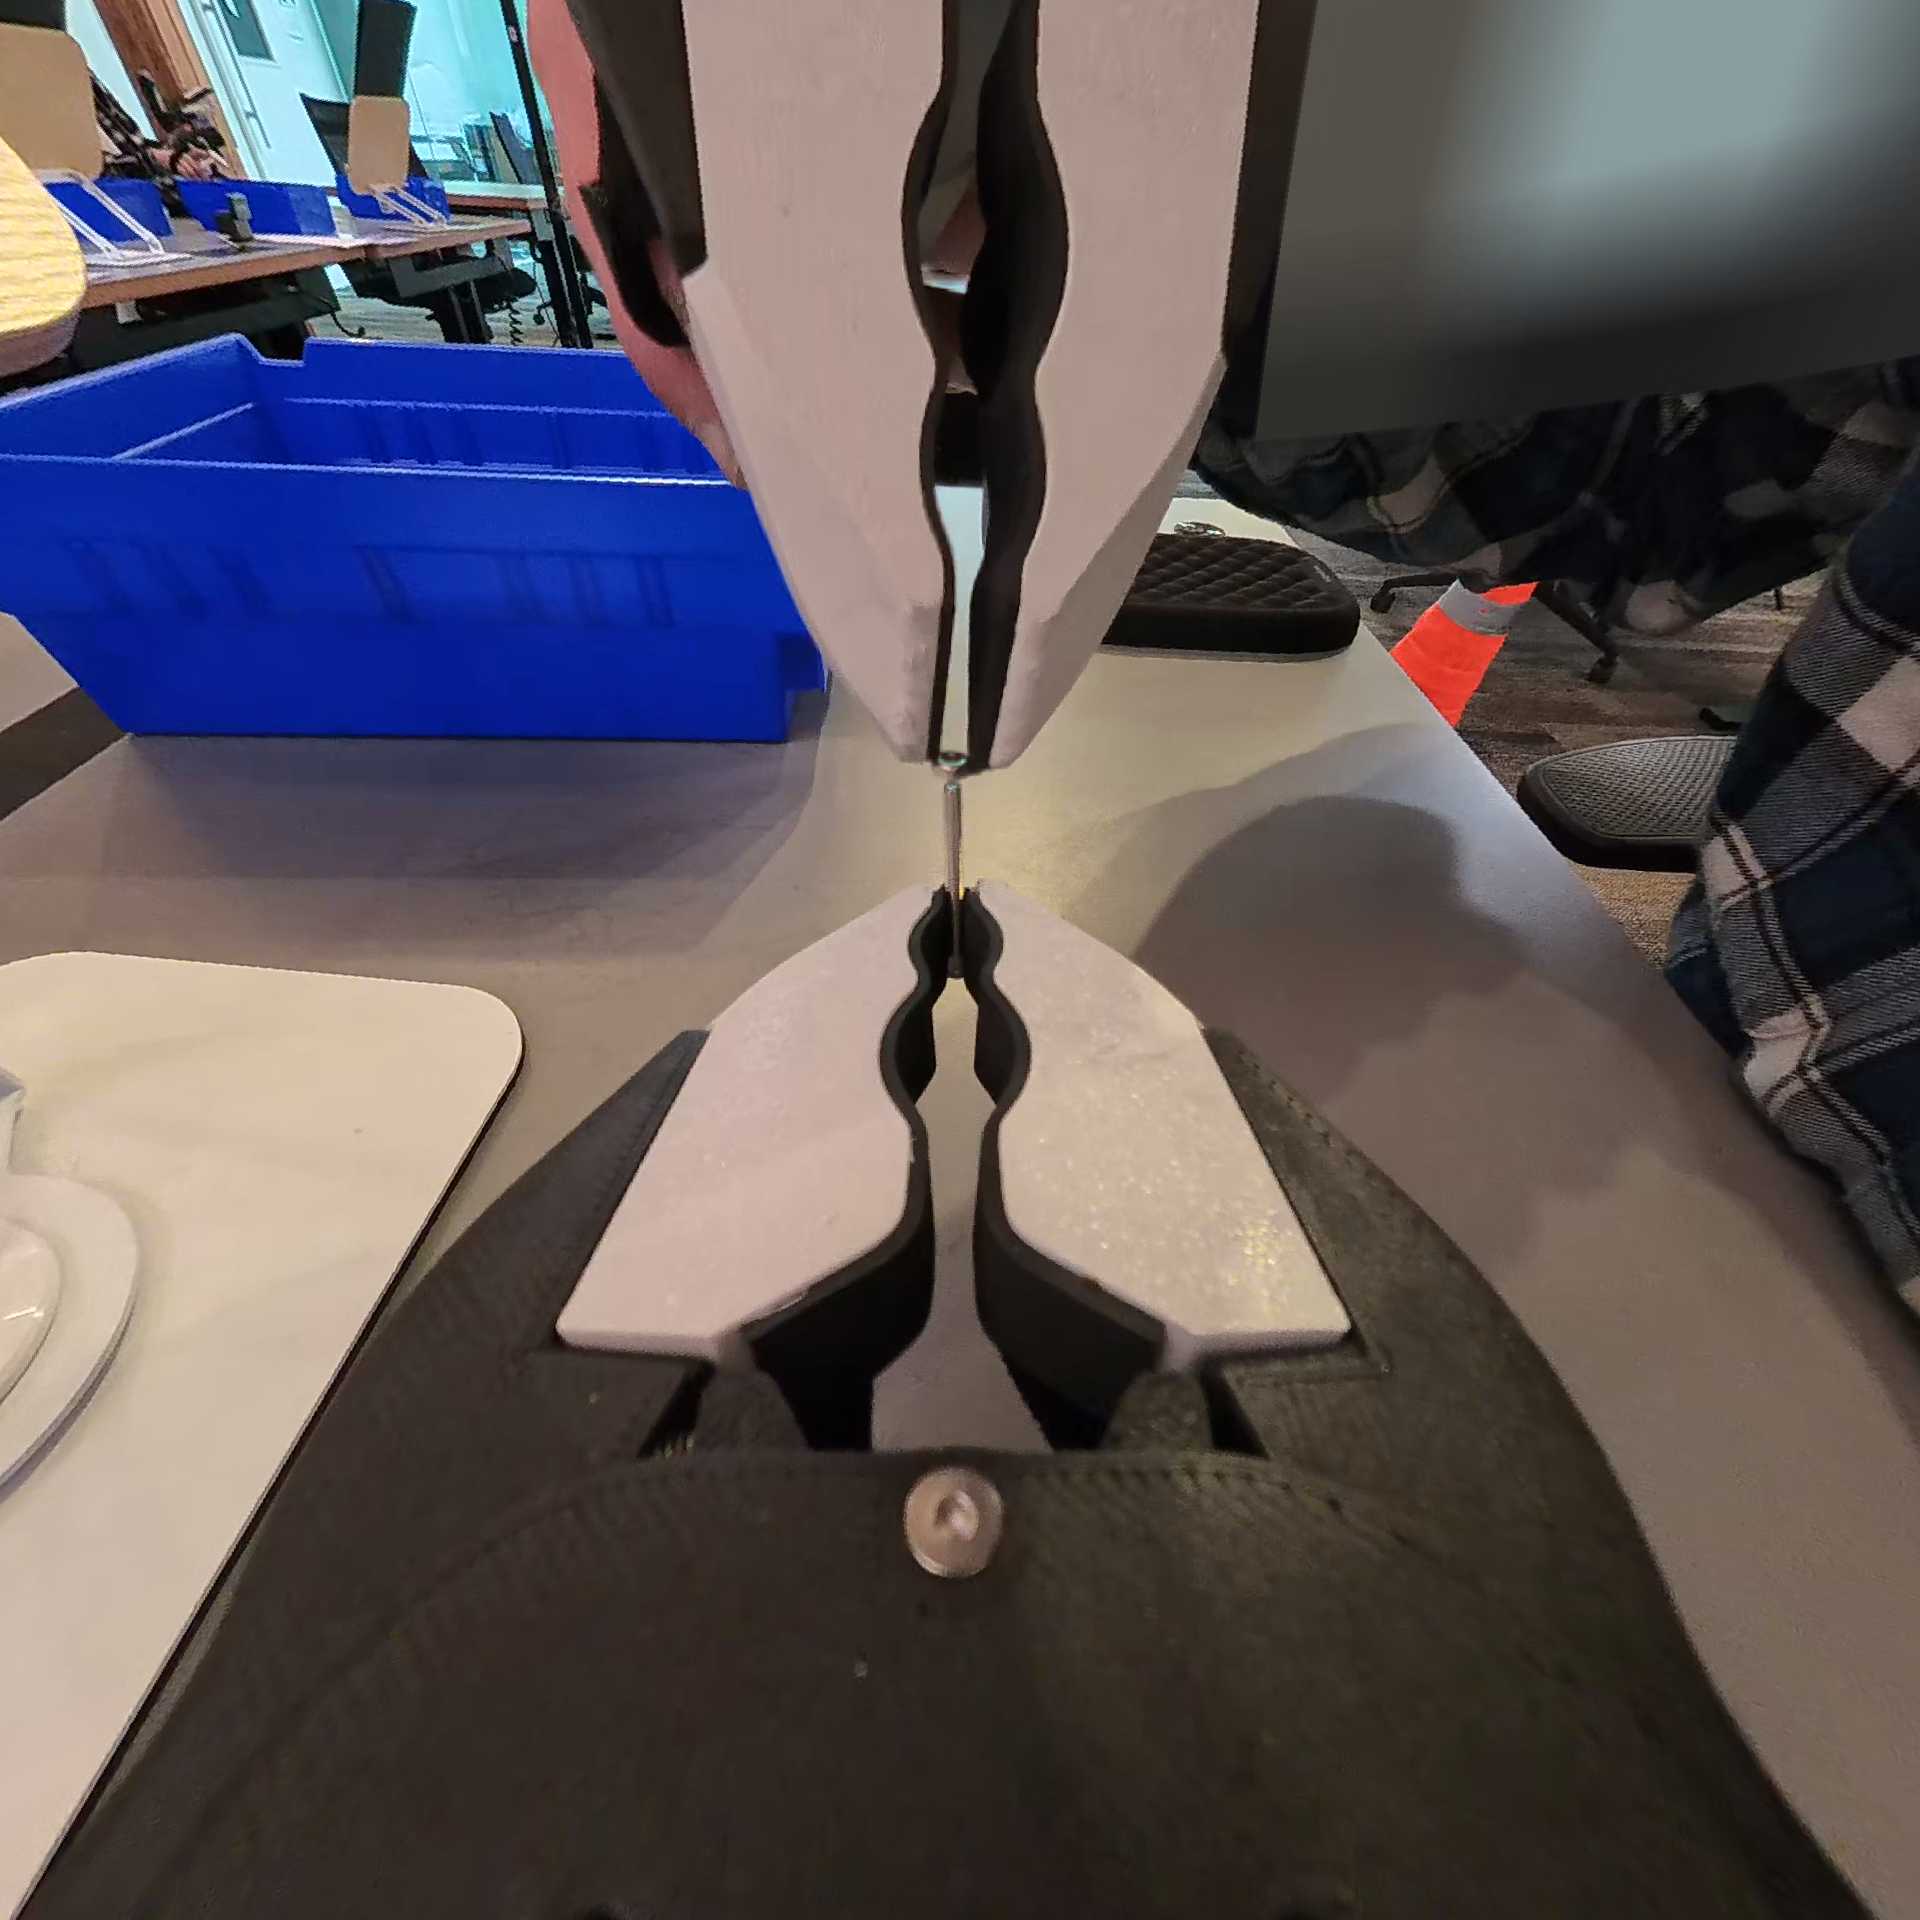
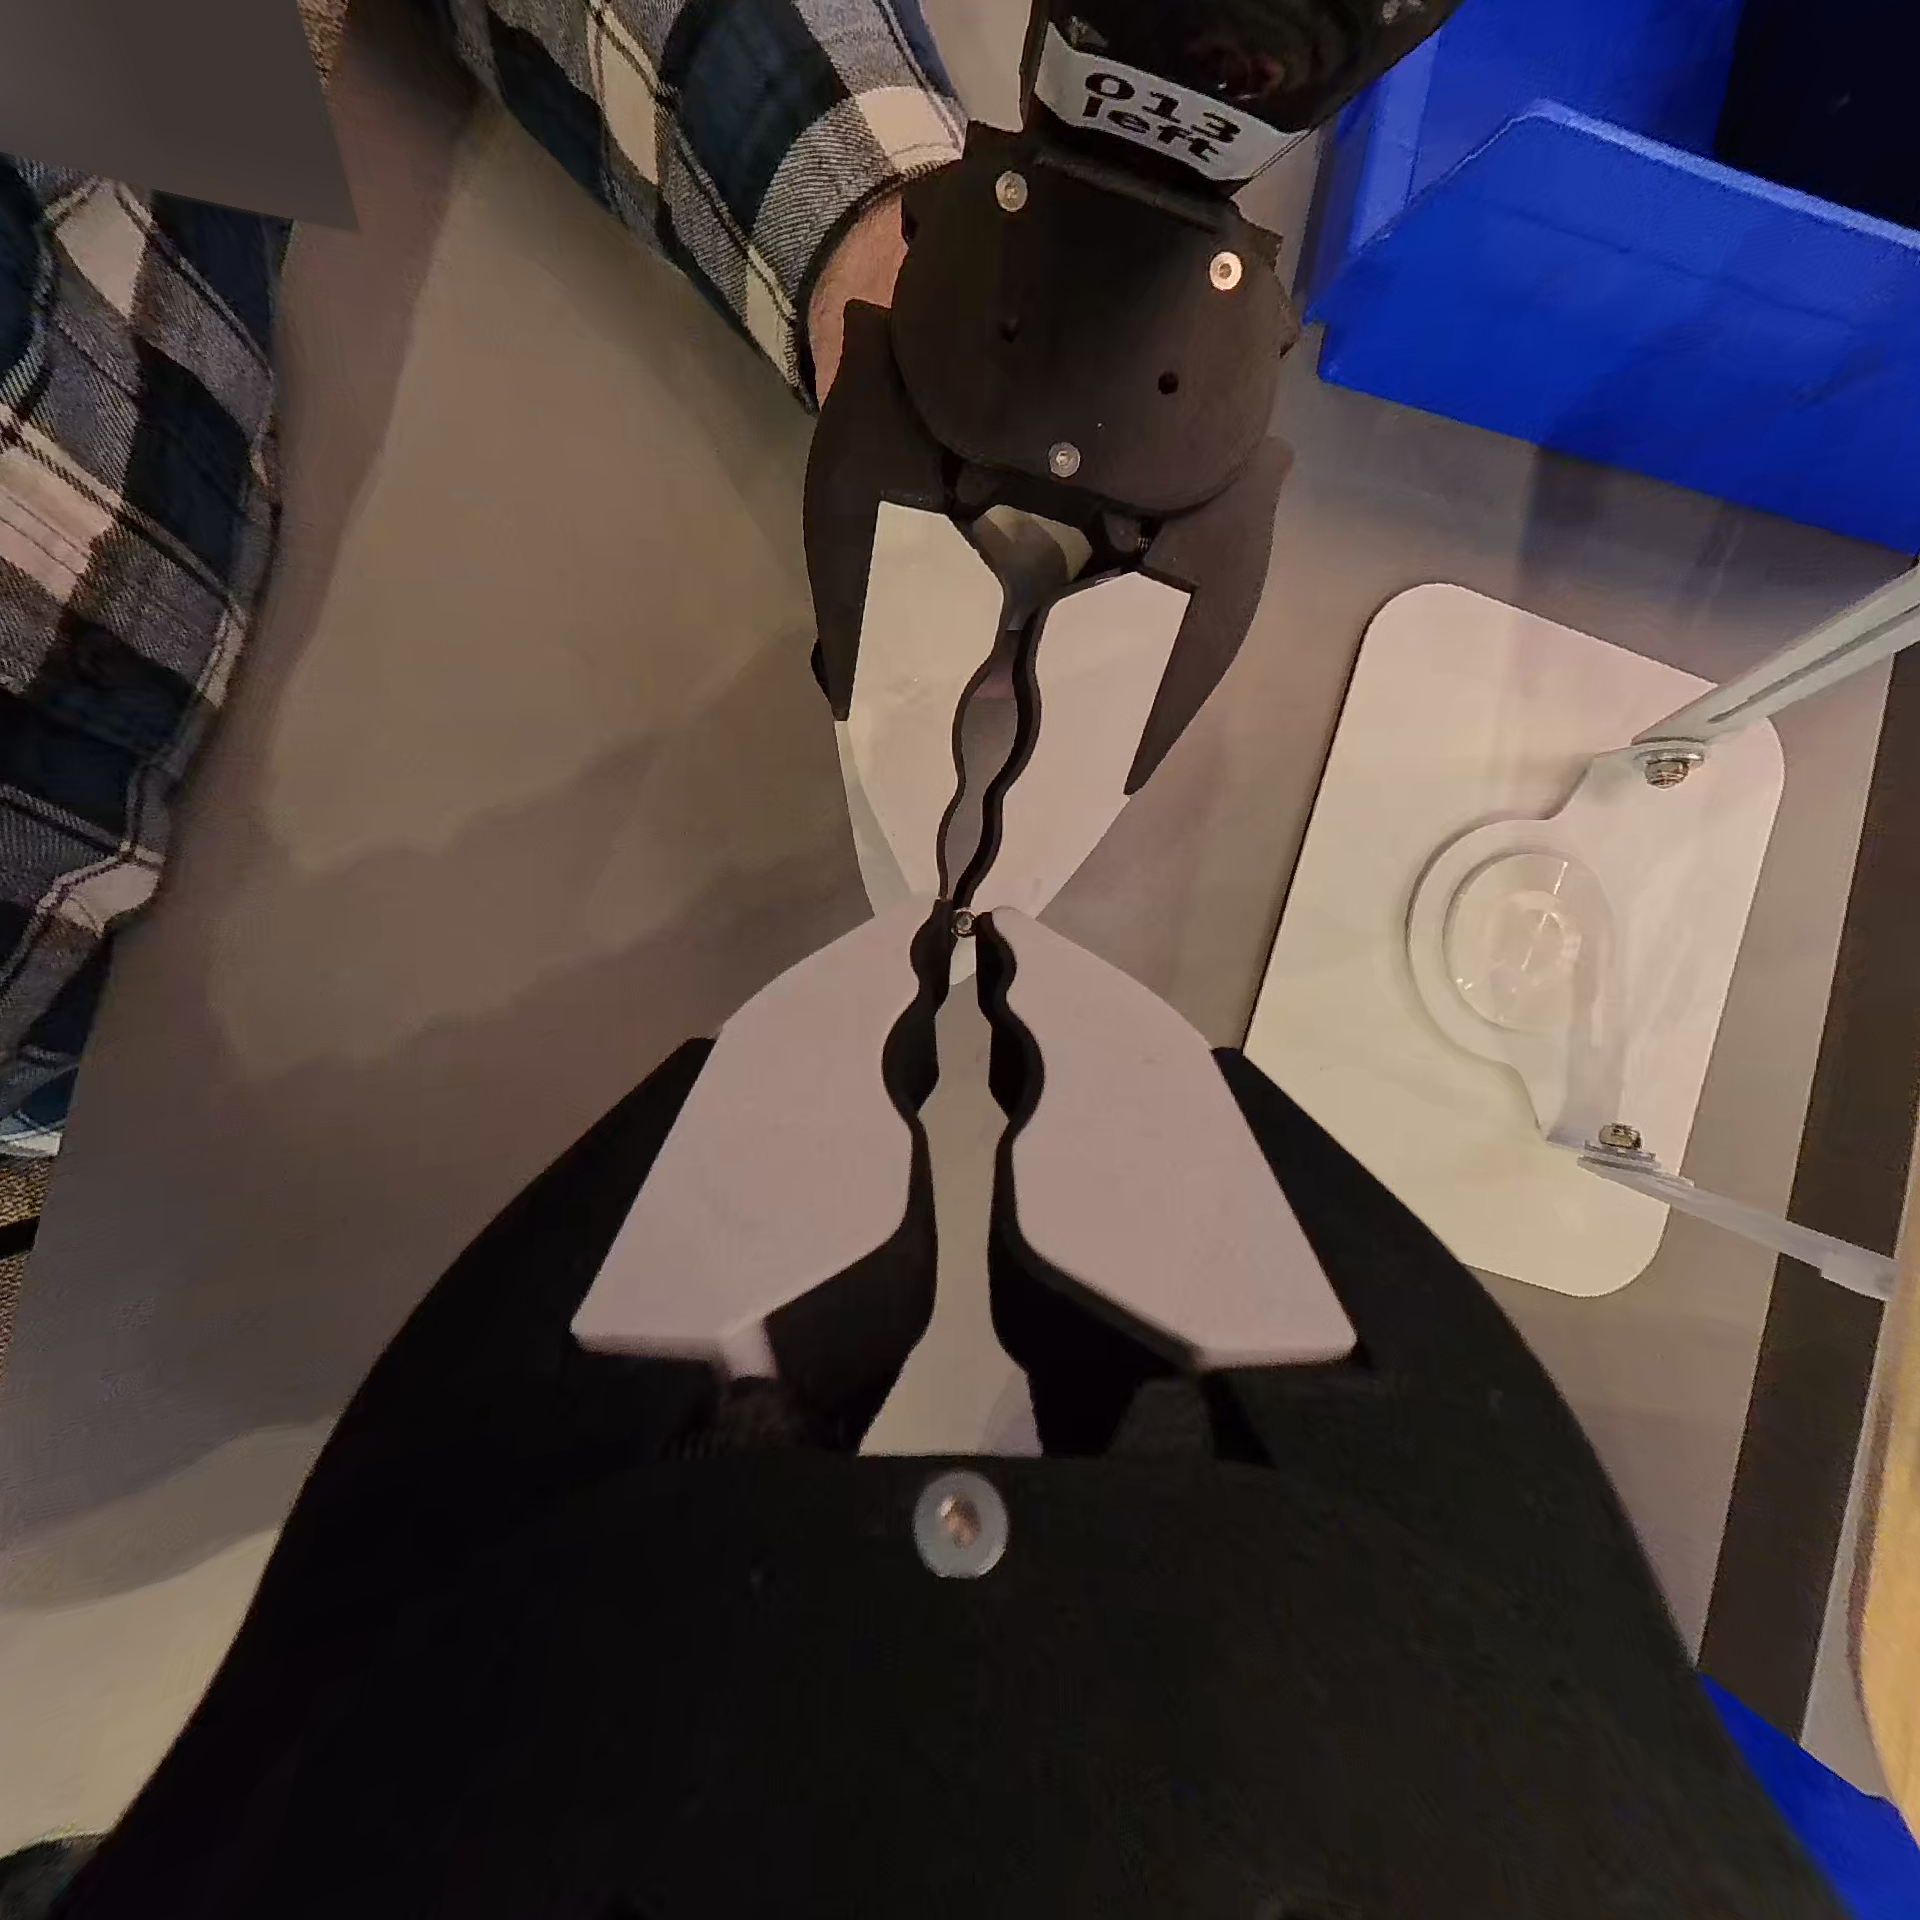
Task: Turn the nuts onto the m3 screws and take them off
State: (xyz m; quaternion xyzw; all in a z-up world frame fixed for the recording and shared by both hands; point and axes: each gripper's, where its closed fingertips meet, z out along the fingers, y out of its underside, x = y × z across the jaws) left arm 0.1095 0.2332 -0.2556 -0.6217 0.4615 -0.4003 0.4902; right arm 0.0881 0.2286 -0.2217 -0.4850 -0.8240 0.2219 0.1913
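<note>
In the left wrist view my left gripper is shut on a thin metal screw. The screw's shaft sticks forward out of the tips, above the grey table. My right gripper comes down from above, tip to tip with the left one. It is shut on a small round metal nut right at the screw's free end. In the right wrist view the nut sits pinched between my right gripper's tips. The left gripper's shut tips meet it from beyond.
A blue bin stands at the back left and also shows in the right wrist view. A white mat carries a clear plastic stand. A plaid sleeve, a black wrist rest and the table's edge are on the right. The grippers are tip to tip, or close to it.
</note>
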